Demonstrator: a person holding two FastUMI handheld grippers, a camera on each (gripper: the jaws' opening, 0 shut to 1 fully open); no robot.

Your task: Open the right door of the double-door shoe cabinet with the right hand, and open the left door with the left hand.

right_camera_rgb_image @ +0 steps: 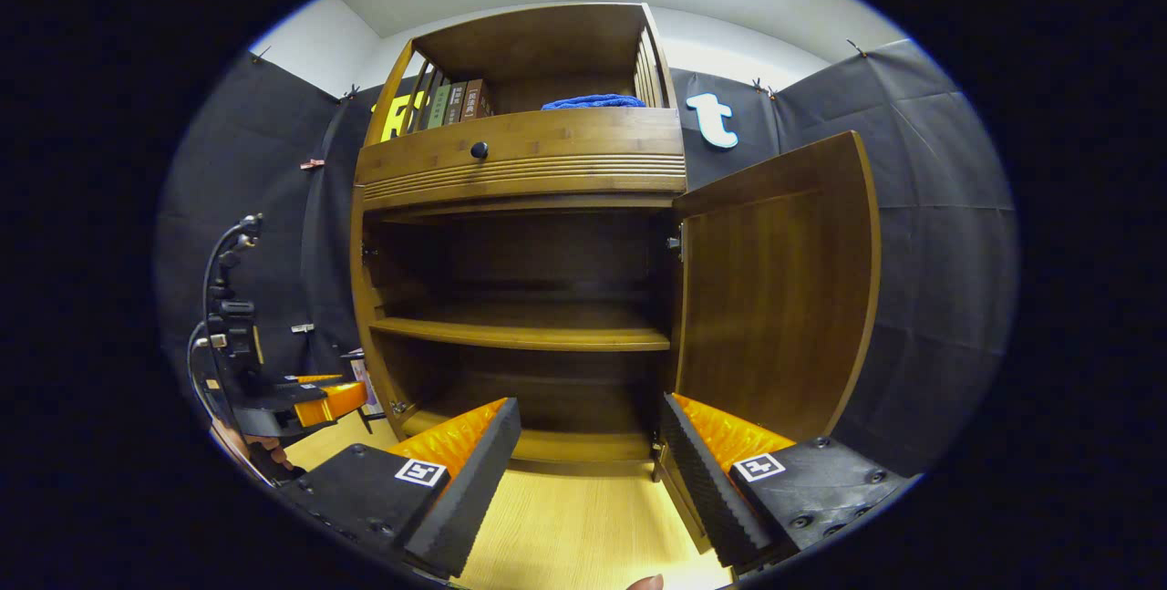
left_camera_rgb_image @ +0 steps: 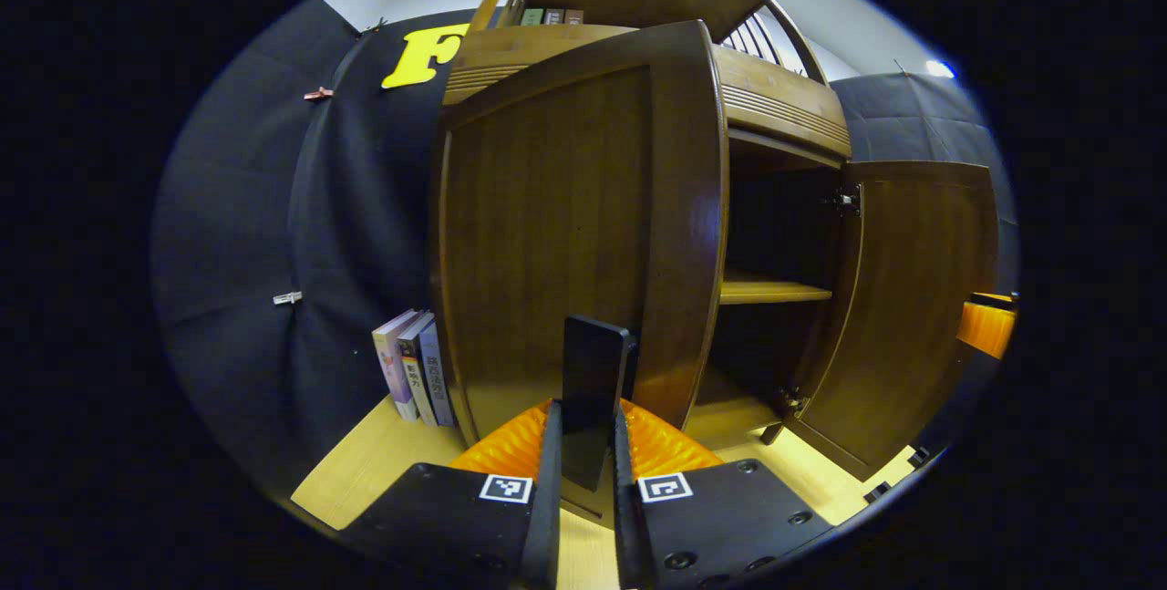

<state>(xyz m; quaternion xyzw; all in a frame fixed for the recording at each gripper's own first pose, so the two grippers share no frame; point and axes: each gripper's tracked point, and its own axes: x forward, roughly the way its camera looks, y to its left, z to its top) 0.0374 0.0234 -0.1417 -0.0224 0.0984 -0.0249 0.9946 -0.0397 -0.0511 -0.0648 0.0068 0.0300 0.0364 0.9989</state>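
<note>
1. My left tongs (left_camera_rgb_image: 588, 444) were clamped on the flat dark handle (left_camera_rgb_image: 594, 389) of the left door (left_camera_rgb_image: 565, 234), both ribbed fingers pressed against its sides, seen in the left gripper view.
2. That left door was a tall panel of dark, glossy wood with a raised frame around a grained inset, and it stood swung out from the shoe cabinet (right_camera_rgb_image: 520, 170).
3. My right tongs (right_camera_rgb_image: 591, 471) stood wide apart and held nothing, their foam-like pads (right_camera_rgb_image: 469, 481) ridged in fine rows.
4. The right door (right_camera_rgb_image: 775, 298) hung fully open to the side, of the same streaked brown wood, with a metal hinge (right_camera_rgb_image: 675, 243) at its inner top corner.
5. Between the doors the cabinet's dark interior lay exposed, with one pale-edged shelf (right_camera_rgb_image: 520, 335) across the middle.
6. Above it ran a drawer front with grooved horizontal lines and a small round knob (right_camera_rgb_image: 479, 150).
7. In the open top compartment, with slatted sides, stood a few books (right_camera_rgb_image: 456, 102) and a rumpled blue cloth (right_camera_rgb_image: 593, 101).
8. Three more books (left_camera_rgb_image: 415, 371) stood upright on the light wood floor (left_camera_rgb_image: 365, 462), just beside the cabinet's left side.
9. In the right gripper view, my left tongs (right_camera_rgb_image: 342, 398) showed far off at the left, with cables rising above them.
10. Black cloth, held up by clips, hung behind everything.
</note>
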